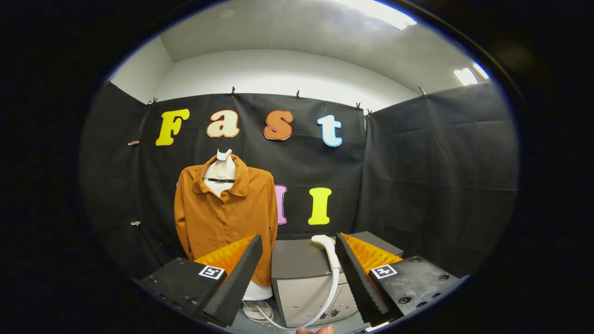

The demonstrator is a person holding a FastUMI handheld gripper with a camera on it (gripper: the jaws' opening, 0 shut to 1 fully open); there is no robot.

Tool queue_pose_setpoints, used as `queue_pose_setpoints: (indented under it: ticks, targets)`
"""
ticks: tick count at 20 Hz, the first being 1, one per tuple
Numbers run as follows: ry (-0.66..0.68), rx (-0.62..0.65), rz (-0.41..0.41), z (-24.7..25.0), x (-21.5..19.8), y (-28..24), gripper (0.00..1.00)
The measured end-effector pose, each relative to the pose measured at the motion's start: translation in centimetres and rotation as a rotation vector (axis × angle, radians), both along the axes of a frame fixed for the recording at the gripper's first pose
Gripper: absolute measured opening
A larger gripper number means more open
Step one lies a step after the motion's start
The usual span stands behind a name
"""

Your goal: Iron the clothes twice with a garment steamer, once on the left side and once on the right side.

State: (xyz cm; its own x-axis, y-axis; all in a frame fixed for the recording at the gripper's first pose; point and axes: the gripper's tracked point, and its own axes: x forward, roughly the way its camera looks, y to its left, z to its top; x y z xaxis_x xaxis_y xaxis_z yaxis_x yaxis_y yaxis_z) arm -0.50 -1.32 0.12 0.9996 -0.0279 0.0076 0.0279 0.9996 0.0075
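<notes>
A rust-brown button shirt [225, 218] hangs on a white mannequin torso [220, 170], beyond my left finger and a little to its left. The white garment steamer head [328, 250] lies on top of a grey box [297, 260], just ahead of the fingers and close to the right one. Its white hose [325, 301] curls down the box front towards the mannequin's base. My gripper [299, 269] stands open, with the fingers wide apart and nothing between them but the box beyond.
The grey box has a lighter front panel [311, 299]. The mannequin's round white base [257, 306] stands low between box and left finger. Black cloth walls close the booth behind and at both sides. A fingertip [315, 330] shows below the hose.
</notes>
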Motion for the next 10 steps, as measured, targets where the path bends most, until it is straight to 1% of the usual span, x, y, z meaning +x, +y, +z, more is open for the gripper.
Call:
queue_pose_setpoints:
  ticks: [6,8,10]
  targets:
    - [-0.002,0.001,-0.016,0.2,0.5,-1.2,0.98]
    - [-0.007,0.024,-0.009,0.5,1.1,-1.2,0.98]
    - [0.005,0.022,-0.019,0.2,2.2,-2.1,0.98]
